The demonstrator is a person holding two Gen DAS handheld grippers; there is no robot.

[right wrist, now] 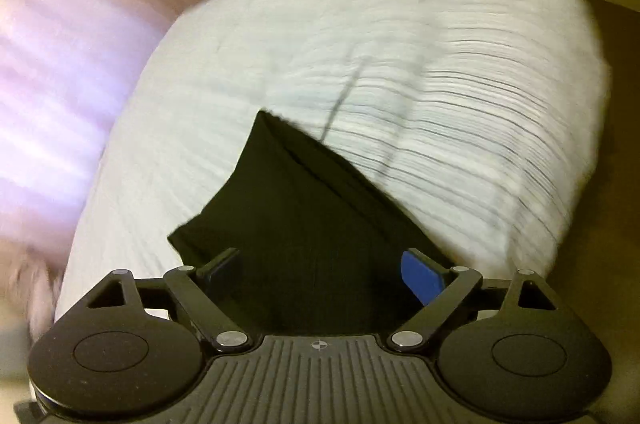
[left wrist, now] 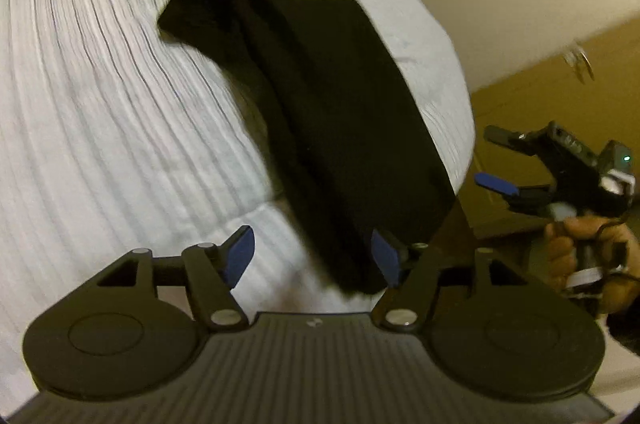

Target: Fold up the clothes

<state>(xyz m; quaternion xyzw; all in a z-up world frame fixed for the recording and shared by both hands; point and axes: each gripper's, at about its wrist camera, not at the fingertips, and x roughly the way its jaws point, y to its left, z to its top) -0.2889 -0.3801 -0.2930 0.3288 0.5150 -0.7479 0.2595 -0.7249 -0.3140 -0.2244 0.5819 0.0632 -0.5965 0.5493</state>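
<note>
On white bedding [left wrist: 100, 84], folded black garment [left wrist: 320, 112]

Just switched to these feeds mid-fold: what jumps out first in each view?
The dark black folded garment stands out, lying on the pale ribbed white bedspread and running down between the left gripper's blue-padded jaws, which stand apart. In the right wrist view the same cloth fills the gap of the open right gripper. A blurred pink striped fabric sits at that view's left edge.
</note>
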